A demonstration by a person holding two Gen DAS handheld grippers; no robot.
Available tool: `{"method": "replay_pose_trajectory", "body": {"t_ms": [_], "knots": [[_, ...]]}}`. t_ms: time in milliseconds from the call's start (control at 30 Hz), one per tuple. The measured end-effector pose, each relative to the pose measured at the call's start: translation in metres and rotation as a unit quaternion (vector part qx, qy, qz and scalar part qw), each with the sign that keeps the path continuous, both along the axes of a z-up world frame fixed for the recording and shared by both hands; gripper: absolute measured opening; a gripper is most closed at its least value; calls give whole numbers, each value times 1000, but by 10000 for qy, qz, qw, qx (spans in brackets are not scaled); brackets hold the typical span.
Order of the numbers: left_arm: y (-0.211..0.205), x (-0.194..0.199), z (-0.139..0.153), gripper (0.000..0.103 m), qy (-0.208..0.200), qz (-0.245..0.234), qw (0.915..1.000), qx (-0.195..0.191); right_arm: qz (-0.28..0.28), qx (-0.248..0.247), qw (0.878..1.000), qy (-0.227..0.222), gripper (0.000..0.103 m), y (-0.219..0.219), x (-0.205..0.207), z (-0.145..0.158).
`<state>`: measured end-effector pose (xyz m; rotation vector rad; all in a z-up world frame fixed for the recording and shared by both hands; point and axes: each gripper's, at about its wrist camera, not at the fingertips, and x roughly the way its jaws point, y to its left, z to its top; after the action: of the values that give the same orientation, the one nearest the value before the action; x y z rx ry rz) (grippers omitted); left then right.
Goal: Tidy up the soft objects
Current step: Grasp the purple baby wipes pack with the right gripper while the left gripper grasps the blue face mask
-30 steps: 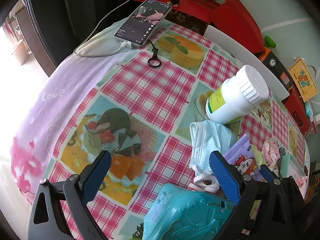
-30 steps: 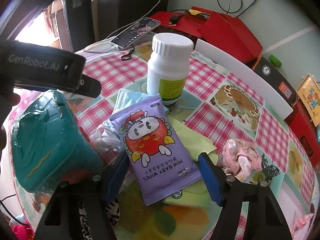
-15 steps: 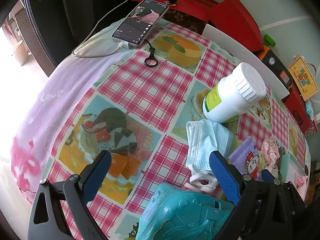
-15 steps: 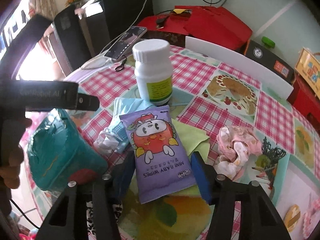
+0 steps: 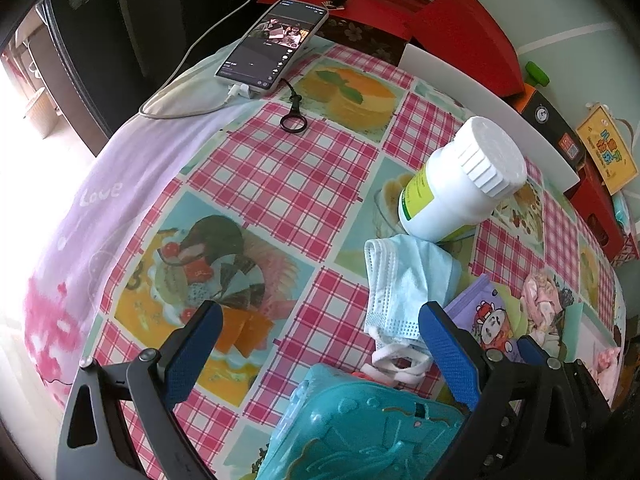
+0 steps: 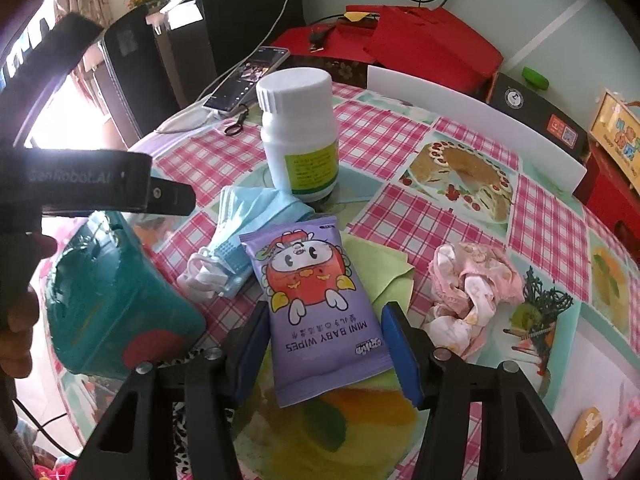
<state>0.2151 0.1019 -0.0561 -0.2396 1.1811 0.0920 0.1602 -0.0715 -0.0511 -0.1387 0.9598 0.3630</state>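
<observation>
A purple pack of mini baby wipes [image 6: 316, 300] sits between the blue pads of my right gripper [image 6: 326, 312], which is shut on its two long edges. Under the pack lies a light green cloth [image 6: 380, 268]. A blue face mask [image 6: 248, 216] with white loops is crumpled to its left, and a pink patterned cloth [image 6: 472, 280] is bunched to its right. My left gripper [image 5: 320, 316] hangs open above a teal plastic box [image 5: 360, 432], with nothing between its fingertips. The mask [image 5: 404, 280] lies just beyond its right finger.
A white bottle [image 6: 300, 132] with a green label stands behind the mask. A phone [image 5: 272, 44] on a cable and a black key ring [image 5: 294, 122] lie far left. Red boxes [image 5: 440, 12] and a white board [image 6: 472, 120] line the far edge of the checked tablecloth [image 5: 280, 184].
My right gripper's jaws have closed in onto the sides of the wipes pack, and the gripper has rolled a little. The left gripper has hardly moved.
</observation>
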Motion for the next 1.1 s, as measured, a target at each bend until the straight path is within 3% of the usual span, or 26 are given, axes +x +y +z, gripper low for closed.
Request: {"method": "replay_pose_trajectory", "body": {"t_ms": [267,600,933,1000,1100], "knots": [[-2,0,-2,98,18,-15,10000,57,-16,-78,10000,-44,60,0,1,-2],[-8,4,6,98,-96,-18,10000,-13,-197,434,9989,46,56,-20,4,9],[-47,31,21,97,85,-849,9959,315,-597,689,9954,-287,56,-56,2,41],[-51,38,20,95,214,-950,9946,359,-747,751,9938,-350,56,-68,0,47],[-54,46,13,81,493,-1003,9934,262,-917,822,9915,-419,56,-82,-3,54]]}}
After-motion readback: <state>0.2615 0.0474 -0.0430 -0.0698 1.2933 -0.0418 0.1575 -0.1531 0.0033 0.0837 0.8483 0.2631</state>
